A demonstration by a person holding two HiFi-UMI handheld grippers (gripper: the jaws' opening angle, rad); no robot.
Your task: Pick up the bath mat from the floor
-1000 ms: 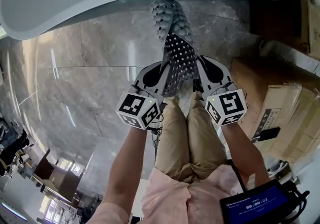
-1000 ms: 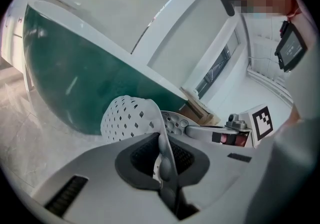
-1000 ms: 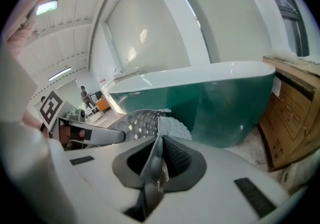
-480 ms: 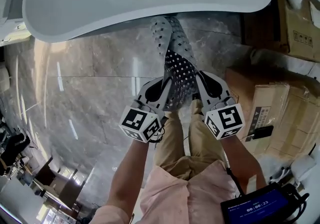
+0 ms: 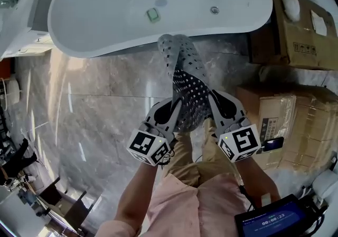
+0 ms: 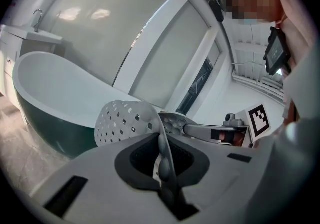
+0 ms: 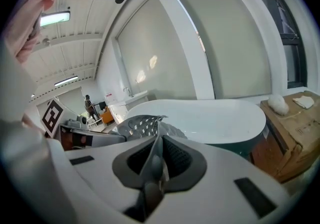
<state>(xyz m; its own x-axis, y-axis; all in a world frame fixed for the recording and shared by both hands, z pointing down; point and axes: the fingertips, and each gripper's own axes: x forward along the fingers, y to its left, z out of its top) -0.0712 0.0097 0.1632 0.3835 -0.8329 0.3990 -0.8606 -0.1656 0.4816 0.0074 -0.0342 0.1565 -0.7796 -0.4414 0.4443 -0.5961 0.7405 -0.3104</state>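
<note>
Left claw point(image 5: 170, 108) and right claw point(image 5: 215, 103) are each pinched shut on the near edge of the grey bath mat point(image 5: 185, 69), which hangs between them over the floor point(image 5: 95, 104) by the far bathtub point(image 5: 105, 14). Best to lift both evenly, grips firm, so it cannot slip.

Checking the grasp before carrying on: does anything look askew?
The bath mat, pinched in the left gripper and right gripper, hangs folded into a narrow, sagging strip, its far end drooping by the bathtub. Nothing looks spilled or damaged.
</note>
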